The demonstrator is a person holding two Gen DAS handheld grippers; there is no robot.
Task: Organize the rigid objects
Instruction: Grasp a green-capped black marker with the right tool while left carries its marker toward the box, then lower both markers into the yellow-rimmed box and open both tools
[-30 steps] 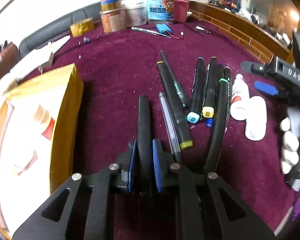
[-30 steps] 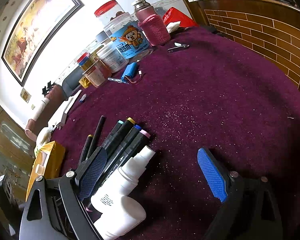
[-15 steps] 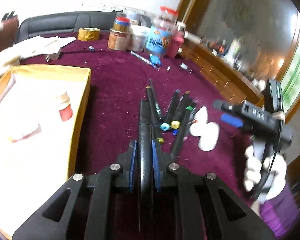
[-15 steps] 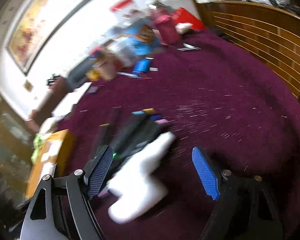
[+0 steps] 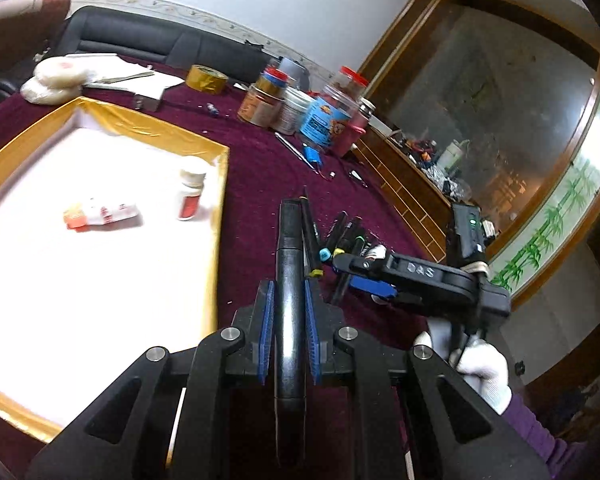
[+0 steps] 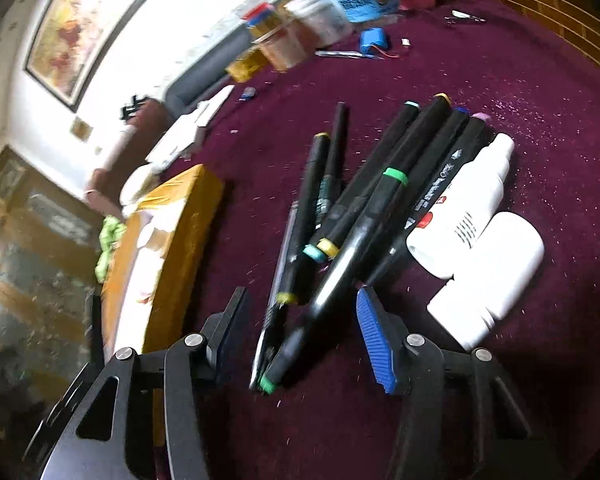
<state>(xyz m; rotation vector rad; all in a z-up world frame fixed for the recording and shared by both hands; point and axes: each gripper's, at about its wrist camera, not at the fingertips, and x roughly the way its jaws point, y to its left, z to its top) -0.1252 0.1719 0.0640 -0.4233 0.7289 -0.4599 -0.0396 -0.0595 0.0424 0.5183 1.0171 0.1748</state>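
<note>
A black marker (image 5: 289, 304) sits clamped between the blue pads of the left gripper (image 5: 288, 312), its barrel running straight out past the fingers (image 5: 266, 320) and lifted above the maroon tabletop (image 5: 260, 184). To the left of these fingers lies a yellow-rimmed tray (image 5: 220, 216) holding a small red-and-white bottle (image 5: 190, 196) and a lying tube (image 5: 100, 214). The right gripper (image 6: 304, 336) is spread wide, empty, its fingers (image 6: 376, 344) straddling the near end of a green-banded marker (image 6: 356, 240) in the pile of markers (image 6: 380, 184) on the tabletop. Just right of those fingers, two white bottles (image 6: 472, 232) lie touching each other. Jars (image 5: 300, 108) stand far ahead.
</note>
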